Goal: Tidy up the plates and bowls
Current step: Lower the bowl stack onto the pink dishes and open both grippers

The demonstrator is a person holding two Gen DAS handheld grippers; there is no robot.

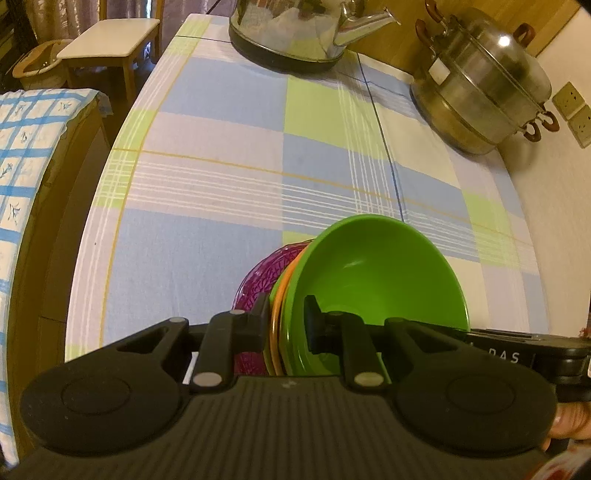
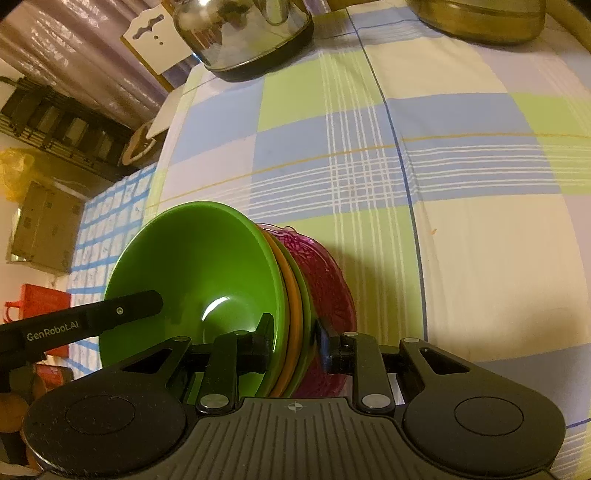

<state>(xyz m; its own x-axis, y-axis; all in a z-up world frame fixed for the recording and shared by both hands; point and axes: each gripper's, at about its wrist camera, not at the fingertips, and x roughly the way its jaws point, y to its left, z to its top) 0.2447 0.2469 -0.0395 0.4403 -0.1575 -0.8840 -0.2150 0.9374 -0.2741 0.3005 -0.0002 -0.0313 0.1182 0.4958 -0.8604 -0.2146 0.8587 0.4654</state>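
A stack of dishes stands on edge over the checked tablecloth [image 1: 221, 166]: a green bowl [image 1: 376, 273], an orange plate [image 1: 275, 325], a green plate [image 2: 304, 314] and a purple patterned plate [image 1: 255, 280]. My left gripper [image 1: 286, 321] is shut on the near rim of the stack, with one finger inside the bowl and one against the purple plate. From the other side, my right gripper [image 2: 293, 336] clamps the same stack [image 2: 207, 266] in the same way. Each gripper's body shows at the edge of the other's view. I cannot tell whether the stack touches the cloth.
A steel kettle [image 1: 295, 33] and a lidded steamer pot [image 1: 480, 88] stand at the table's far end. Left of the table are a white stool [image 1: 110, 40] and a seat under a blue checked cloth [image 1: 22, 166]. A wall with sockets [image 1: 576, 110] runs along the right.
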